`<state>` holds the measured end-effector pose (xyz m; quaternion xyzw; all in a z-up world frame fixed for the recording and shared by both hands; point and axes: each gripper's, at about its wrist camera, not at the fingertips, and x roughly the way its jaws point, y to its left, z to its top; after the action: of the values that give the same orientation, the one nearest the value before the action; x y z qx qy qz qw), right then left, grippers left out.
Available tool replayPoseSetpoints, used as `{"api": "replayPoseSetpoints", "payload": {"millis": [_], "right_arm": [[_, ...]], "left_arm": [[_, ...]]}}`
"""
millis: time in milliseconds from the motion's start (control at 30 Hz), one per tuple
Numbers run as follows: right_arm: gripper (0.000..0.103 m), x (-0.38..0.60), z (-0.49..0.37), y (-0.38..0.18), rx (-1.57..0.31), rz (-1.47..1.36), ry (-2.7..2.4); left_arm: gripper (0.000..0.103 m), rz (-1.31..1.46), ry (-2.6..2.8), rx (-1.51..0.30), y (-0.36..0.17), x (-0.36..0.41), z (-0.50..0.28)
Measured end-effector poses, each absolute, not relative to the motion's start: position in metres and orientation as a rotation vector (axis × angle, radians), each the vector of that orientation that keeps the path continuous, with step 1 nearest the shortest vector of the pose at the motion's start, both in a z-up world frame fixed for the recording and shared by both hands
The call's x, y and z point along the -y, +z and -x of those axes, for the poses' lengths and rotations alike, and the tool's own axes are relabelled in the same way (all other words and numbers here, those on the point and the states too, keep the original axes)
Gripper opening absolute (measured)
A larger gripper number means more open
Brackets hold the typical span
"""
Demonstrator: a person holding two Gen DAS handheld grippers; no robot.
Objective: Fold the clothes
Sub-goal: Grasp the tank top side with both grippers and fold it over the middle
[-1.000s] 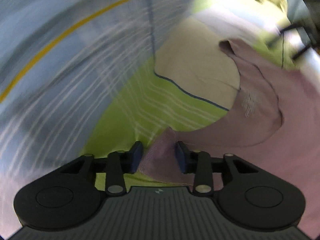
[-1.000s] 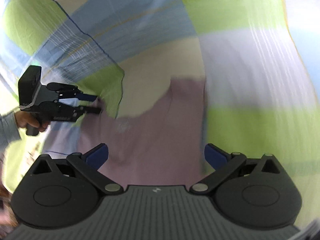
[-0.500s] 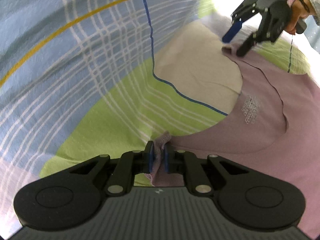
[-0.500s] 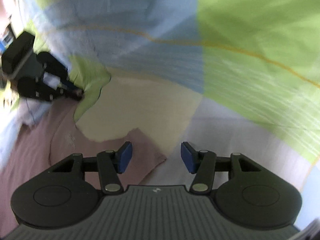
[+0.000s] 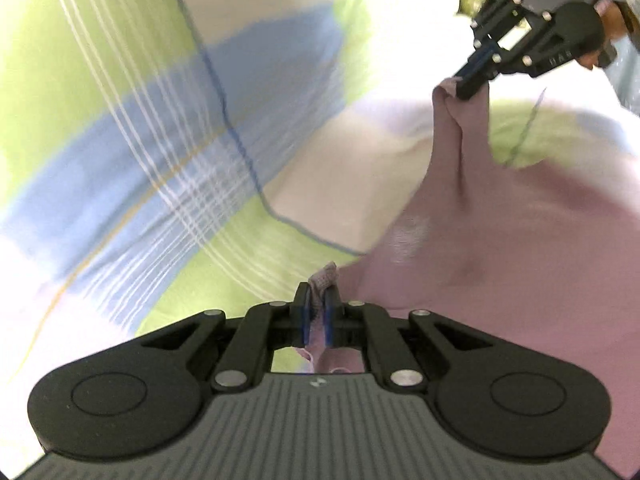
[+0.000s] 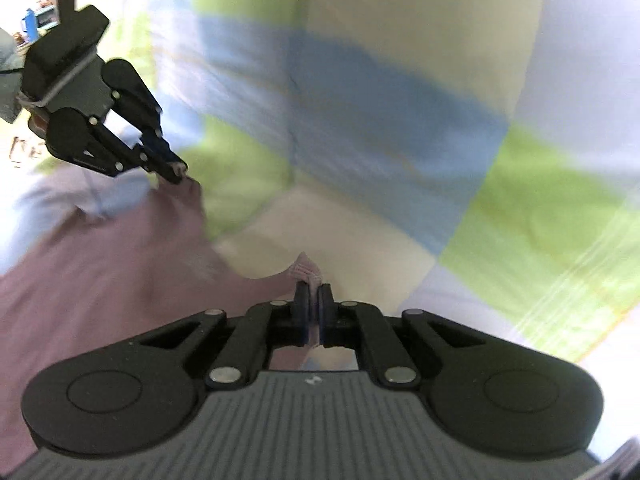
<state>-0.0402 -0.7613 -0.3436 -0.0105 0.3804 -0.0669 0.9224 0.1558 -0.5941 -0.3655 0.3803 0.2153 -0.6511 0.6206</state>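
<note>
A mauve shirt [image 5: 500, 248] with a small pale print lies on a patchwork sheet, two of its edges pulled up. In the left wrist view my left gripper [image 5: 316, 300] is shut on one corner, jaws closing tight with a tuft of cloth poking out above the pads. Far to the upper right, my right gripper [image 5: 466, 80] pinches another raised peak of the shirt. In the right wrist view the right gripper [image 6: 313, 296] is shut on a ribbed edge of the shirt [image 6: 100, 272], its jaws closing tight. My left gripper [image 6: 176, 168] holds its corner at the left.
The sheet [image 5: 200, 168] has green, blue, cream and white blocks with thin stripes and spreads around the shirt on all sides. A hand [image 5: 608, 36] grips the right tool's handle. Blurred clutter [image 6: 36, 20] shows at the far upper left of the right wrist view.
The right gripper went from wide open to shut on the shirt's edge after rolling over. The left gripper finished shutting on its corner. Both rose, lifting the cloth into peaks.
</note>
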Motion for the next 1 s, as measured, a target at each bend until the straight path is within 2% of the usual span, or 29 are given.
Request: {"api": "replayPoseSetpoints", "payload": {"millis": [167,267,467,500,567,600,633,700,900,967,1000], "right_arm": [[0.004,0.649,0.104,-0.31,-0.75,0.087,-0.127],[0.003,0.588,0.135,-0.311,-0.772,0.105,-0.113],[0.003,0.461,0.2,-0.368,-0.916,0.088,-0.091],[0.003,0.444,0.206,-0.383,-0.956,0.108,-0.091],[0.012,0.428,0.208,-0.392,-0.989,0.159,-0.098],[0.017,0.42,0.209,-0.394,-0.983,0.206,-0.119],[0.031,0.413,0.211,-0.395,-0.969,0.252,-0.143],[0.05,0.406,0.211,-0.394,-0.943,0.324,-0.191],[0.05,0.428,0.189,-0.396,-0.959,0.511,-0.229],[0.045,0.435,0.183,-0.403,-0.98,0.578,-0.227],[0.039,0.438,0.18,-0.407,-0.991,0.611,-0.226]], "left_arm": [[0.004,-0.909,-1.481,-0.479,-0.341,0.512,-0.067],[0.004,-0.949,-1.478,-0.491,-0.352,0.471,-0.016],[0.006,-1.054,-1.435,-0.516,-0.393,0.408,0.056],[0.012,-1.072,-1.417,-0.5,-0.396,0.406,0.061],[0.02,-1.111,-1.373,-0.447,-0.399,0.403,0.071],[0.031,-1.131,-1.351,-0.42,-0.4,0.401,0.076],[0.036,-1.147,-1.332,-0.392,-0.402,0.403,0.079],[0.036,-1.164,-1.335,-0.362,-0.405,0.411,0.081],[0.034,-1.309,-1.39,-0.247,-0.428,0.415,0.106],[0.033,-1.295,-1.401,-0.27,-0.427,0.419,0.102],[0.033,-1.28,-1.407,-0.292,-0.426,0.421,0.098]]}}
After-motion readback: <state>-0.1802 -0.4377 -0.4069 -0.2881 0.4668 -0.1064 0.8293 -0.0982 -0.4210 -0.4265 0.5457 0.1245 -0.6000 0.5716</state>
